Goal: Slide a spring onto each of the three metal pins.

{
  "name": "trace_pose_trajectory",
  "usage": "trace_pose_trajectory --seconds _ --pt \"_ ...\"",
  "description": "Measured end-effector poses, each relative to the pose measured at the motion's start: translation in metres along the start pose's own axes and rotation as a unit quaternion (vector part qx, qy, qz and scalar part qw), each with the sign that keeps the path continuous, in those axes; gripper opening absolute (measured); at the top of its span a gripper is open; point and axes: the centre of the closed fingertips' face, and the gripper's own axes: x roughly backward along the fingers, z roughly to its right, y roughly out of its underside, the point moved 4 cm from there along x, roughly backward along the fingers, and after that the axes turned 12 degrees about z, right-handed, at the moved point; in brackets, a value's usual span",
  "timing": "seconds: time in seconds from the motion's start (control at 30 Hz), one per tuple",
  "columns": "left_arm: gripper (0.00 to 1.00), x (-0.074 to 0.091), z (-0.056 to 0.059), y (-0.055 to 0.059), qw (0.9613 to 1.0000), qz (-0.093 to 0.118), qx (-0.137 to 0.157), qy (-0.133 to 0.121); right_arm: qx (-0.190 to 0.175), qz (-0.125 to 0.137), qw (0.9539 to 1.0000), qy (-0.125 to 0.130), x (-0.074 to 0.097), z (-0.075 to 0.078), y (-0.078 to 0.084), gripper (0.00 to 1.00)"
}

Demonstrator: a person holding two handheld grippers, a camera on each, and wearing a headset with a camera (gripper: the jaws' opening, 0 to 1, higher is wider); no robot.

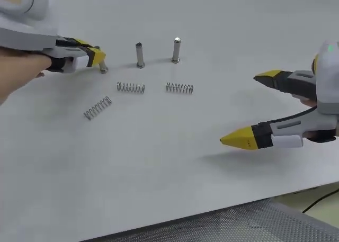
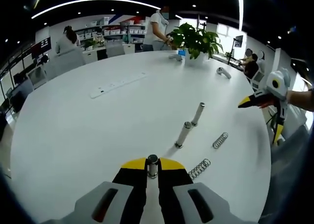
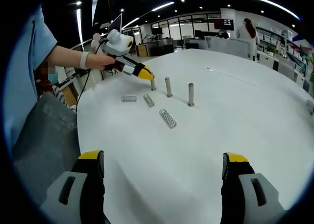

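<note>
Left gripper (image 1: 98, 56) is clamping the leftmost pin (image 2: 152, 163); right gripper (image 1: 239, 109) is hanging wide open, well apart. 3 springs (image 1: 130, 87) are lying loose on the table (image 1: 159, 162). Hold that pin vertical, pick the nearest spring mid-coil.

Probably an open-plan office: large white meeting table (image 2: 88, 131), potted plant (image 2: 196, 38), staffed desks (image 2: 100, 51), ceiling strip lights (image 2: 98, 0).
</note>
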Motion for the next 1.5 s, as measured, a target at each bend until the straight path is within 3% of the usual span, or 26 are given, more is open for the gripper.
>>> trace_pose_trajectory --seconds 0.53,0.73,1.0,1.23,1.5 --pt "0.00 -0.0048 -0.0048 0.0008 0.9999 0.001 -0.009 0.006 0.000 -0.002 1.0000 -0.001 0.0000 -0.0014 0.0001 1.00" --pt "0.00 -0.0024 0.0035 -0.0004 0.9999 0.001 -0.011 0.008 0.002 -0.003 1.0000 0.000 0.0002 -0.0022 0.0005 1.00" --pt "0.04 -0.0017 0.0044 0.0013 0.9998 0.001 -0.015 0.011 0.001 -0.004 1.0000 0.001 0.0010 -0.0027 0.0010 1.00" --pt "0.18 -0.0005 0.0046 0.0041 0.9998 0.002 -0.019 0.009 0.002 -0.004 1.0000 0.001 0.0006 -0.0030 0.0005 1.00" --pt "0.42 0.0031 0.0028 0.0044 0.9997 0.017 -0.014 0.006 0.006 -0.002 1.0000 0.004 0.0001 -0.0014 -0.0013 1.00"
